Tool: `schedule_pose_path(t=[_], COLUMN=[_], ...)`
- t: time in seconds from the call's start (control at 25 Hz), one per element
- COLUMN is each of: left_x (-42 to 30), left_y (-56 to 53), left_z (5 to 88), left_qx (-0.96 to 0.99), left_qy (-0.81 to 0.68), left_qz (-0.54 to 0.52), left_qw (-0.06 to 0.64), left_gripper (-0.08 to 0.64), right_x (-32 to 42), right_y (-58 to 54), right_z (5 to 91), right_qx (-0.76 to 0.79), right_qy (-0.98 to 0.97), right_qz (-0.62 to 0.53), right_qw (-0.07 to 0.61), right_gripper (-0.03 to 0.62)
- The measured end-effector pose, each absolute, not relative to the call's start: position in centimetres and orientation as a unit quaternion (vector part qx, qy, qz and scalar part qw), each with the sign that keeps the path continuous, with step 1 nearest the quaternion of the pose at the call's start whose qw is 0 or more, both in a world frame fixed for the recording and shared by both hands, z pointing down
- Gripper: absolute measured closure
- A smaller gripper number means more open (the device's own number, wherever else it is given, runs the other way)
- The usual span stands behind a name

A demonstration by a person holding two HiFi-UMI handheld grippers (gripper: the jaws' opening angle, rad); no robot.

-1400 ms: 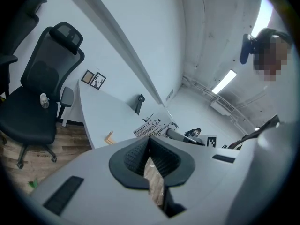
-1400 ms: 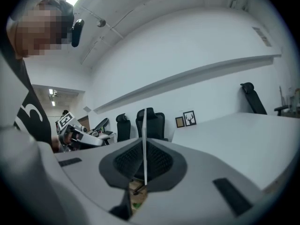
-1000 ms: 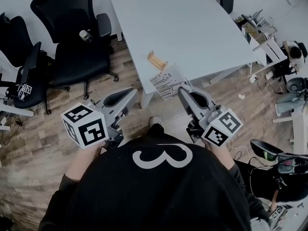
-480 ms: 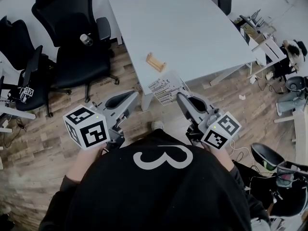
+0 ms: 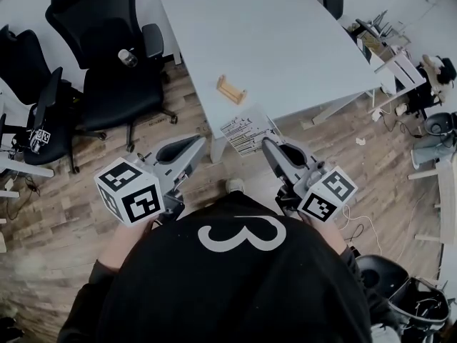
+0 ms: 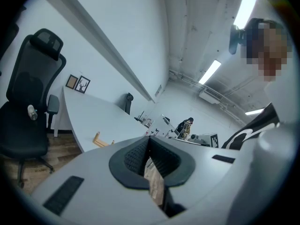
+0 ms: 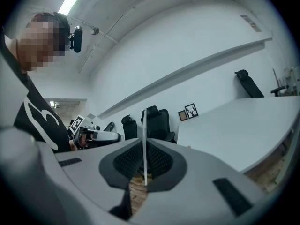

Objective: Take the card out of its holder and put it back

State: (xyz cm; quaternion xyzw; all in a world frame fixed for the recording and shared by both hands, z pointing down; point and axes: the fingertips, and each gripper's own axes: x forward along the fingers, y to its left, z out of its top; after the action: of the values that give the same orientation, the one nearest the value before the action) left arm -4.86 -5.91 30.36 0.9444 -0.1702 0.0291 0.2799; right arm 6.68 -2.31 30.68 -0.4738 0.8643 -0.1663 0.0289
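Right gripper (image 5: 268, 146): jaws clamped on the card (image 5: 246, 131). The right gripper view shows the card (image 7: 144, 139) edge-on and upright between the ribbed pads (image 7: 157, 161), which press on it from both sides. In the head view the card is a white sheet with dark print, carried in the air at the near edge of the white table (image 5: 285, 41), partly over the wooden floor (image 5: 86, 191). The wooden holder (image 5: 230, 90) stands on the table near that edge, apart from the card and beyond it; the card is out of the holder. Left gripper (image 5: 194, 143): jaws drawn together with nothing between them; the left gripper view shows the pads (image 6: 136, 156) meeting at the tip, with floor visible through the narrow slit below. The left gripper is held off the table's near corner, beside the right gripper and well apart from the holder. Each gripper is held in one of the person's hands, close in front of the body. Black office chairs (image 5: 114, 63) stand to the left of the table. Two small framed pictures (image 7: 187, 112) lean against the wall at the table's far end
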Motion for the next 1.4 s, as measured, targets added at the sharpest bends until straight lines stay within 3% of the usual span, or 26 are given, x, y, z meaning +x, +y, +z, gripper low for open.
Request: schedule_pose_path(t=[1.4], left_x=[-3.3], left_y=[-10.7], left_z=[31.8], left_qx=[0.926], left_qy=[-0.207], left_qz=[0.018], left_qw=[0.315], left_gripper=[0.546], right_x=[10.0], right_y=[-9.3], right_z=[30.1], right_qx=[-0.458], right_qy=[0.877], right_qz=[-0.144], right_qw=[0.011], right_gripper=[0.569])
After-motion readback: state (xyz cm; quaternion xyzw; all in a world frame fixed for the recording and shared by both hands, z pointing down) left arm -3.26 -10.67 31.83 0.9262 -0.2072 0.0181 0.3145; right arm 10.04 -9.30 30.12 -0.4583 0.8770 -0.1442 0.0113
